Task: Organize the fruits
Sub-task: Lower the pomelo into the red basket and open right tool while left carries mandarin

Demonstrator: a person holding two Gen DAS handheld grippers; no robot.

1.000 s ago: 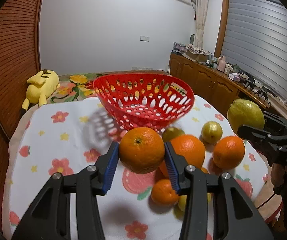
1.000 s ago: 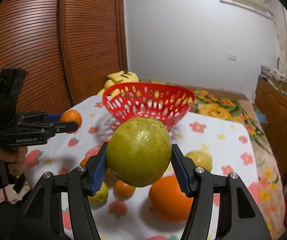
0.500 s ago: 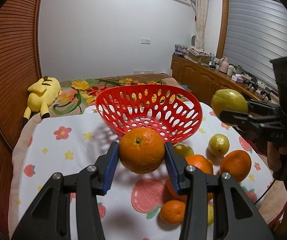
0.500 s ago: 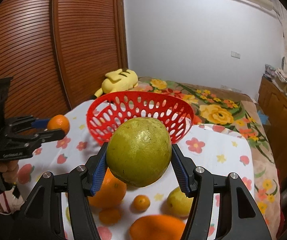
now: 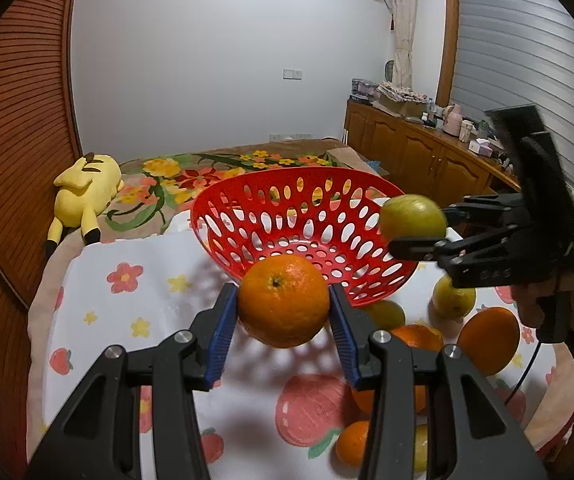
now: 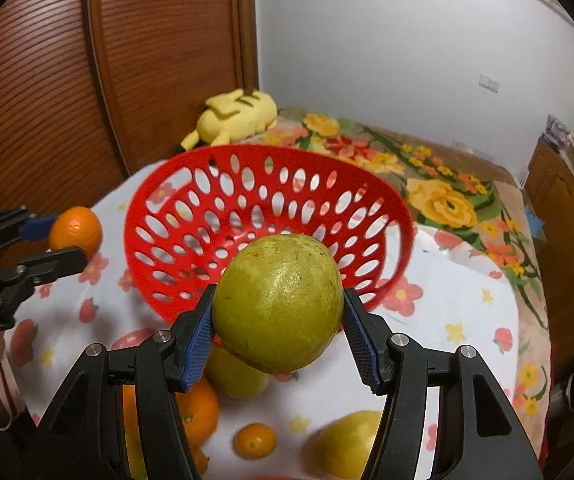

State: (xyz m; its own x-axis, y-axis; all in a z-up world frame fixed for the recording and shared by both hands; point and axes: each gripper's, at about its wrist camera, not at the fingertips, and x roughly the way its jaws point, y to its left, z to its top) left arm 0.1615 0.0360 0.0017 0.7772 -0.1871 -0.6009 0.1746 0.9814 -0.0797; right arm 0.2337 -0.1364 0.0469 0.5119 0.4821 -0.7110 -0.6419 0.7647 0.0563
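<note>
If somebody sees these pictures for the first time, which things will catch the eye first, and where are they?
First, the empty red basket in the middle of the flowered cloth. Just before it, the right tongs grip a big yellow-green citrus fruit and the left tongs grip an orange. A yellow plush toy lies behind, on the bed.

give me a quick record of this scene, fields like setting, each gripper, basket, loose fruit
setting: bed covered by a flower-print cloth
left gripper: shut on an orange, held in the air just short of the basket
right gripper: shut on a large green-yellow fruit, held at the basket's near rim
basket: red, perforated, no fruit visible inside
loose fruit: oranges and yellow-green fruits on the cloth near the basket, such as an orange
other: yellow plush toy behind the basket
</note>
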